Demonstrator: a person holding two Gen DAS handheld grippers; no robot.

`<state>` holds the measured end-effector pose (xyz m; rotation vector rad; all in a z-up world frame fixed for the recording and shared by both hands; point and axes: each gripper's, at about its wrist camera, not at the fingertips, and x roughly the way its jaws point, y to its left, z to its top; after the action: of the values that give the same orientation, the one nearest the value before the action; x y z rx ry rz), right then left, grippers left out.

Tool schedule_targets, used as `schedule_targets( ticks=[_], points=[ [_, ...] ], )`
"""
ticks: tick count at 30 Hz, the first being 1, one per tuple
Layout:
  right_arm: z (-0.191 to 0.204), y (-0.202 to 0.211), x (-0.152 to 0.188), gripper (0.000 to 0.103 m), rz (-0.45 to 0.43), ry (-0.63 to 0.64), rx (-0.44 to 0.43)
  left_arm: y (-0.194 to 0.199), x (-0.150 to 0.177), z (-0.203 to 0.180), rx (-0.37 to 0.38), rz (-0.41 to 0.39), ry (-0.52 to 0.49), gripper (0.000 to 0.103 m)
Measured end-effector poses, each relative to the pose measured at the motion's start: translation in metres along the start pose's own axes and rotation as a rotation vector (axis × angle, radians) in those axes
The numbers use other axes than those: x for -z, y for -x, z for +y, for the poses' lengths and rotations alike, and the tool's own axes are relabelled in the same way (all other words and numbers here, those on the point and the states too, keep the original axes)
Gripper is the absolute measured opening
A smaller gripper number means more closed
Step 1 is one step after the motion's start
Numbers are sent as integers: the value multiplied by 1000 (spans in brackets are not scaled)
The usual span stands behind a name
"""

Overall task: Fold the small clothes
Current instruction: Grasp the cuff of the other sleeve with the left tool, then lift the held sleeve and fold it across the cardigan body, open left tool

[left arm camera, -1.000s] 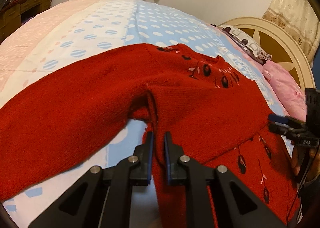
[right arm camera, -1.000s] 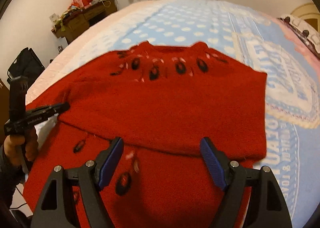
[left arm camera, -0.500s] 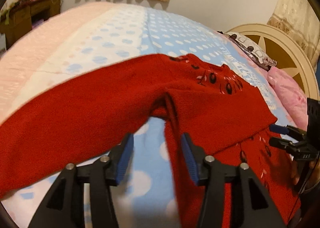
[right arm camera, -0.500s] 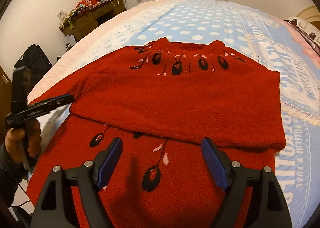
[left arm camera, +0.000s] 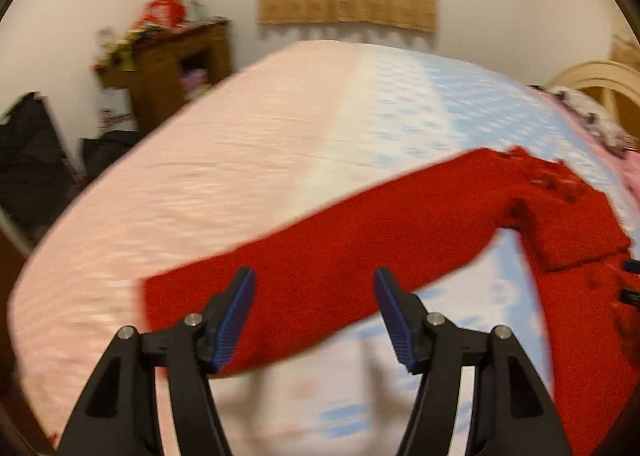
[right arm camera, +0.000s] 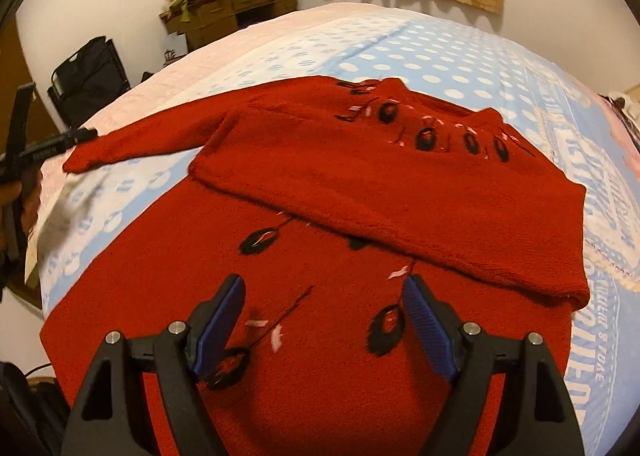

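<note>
Spread over most of the room is a wide bed under a pale pink and blue polka-dot quilt [right arm camera: 400, 52], with a cluttered wooden desk [right arm camera: 232, 12] against the far wall. On it lies the red knitted sweater with dark embroidered ovals [right arm camera: 320, 296], its right sleeve already folded across the chest as a thick band. A second ago the left gripper [left arm camera: 314, 312] was pinched shut on fabric near the left armpit; now its 2 blue-padded jaws stand wide apart with nothing between them, and it has swung out toward the far-left end of the long red left sleeve [left arm camera: 320, 276], which lies stretched flat across the quilt, well away from the body. That view is blurred, so I judge it is mid-move. The right gripper [right arm camera: 322, 328] hovers over the sweater's near hem, jaws likewise spread and empty. To me this means the armpit tidy-up is over and the next step is catching the cuff to bring the sleeve across, 1 fold of several remaining.
</note>
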<state>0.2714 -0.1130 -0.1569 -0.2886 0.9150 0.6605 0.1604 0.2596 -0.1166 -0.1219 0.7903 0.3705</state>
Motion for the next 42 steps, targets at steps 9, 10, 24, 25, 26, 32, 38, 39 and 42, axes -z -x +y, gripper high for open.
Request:
schedule_targets(
  ticks=[9,10,24,25,26,32,38,39,42],
  points=[
    [13,4,8,81,-27,18,5,-25,9,69,-145,59,156,64],
    [14,3,9,81,-25,21,6,-30,9,68,-129,73,168,64],
    [21,-5,14,81,7,41,24,-53,14,64,-25,170,203,14],
    [21,-5,15,81,7,41,25,-52,13,63,-68,167,185,14],
    [21,-5,15,81,4,40,25,-52,12,61,-104,157,165,21],
    [16,-8,17,81,8,11,6,-45,16,64,-151,127,175,62],
    [17,-11,17,81,19,12,14,-46,21,72,-188,119,183,68],
    [18,-12,17,81,23,16,16,-48,22,74,-174,126,188,68],
    [20,-14,17,81,32,25,26,-53,21,75,-141,127,203,58]
  ],
)
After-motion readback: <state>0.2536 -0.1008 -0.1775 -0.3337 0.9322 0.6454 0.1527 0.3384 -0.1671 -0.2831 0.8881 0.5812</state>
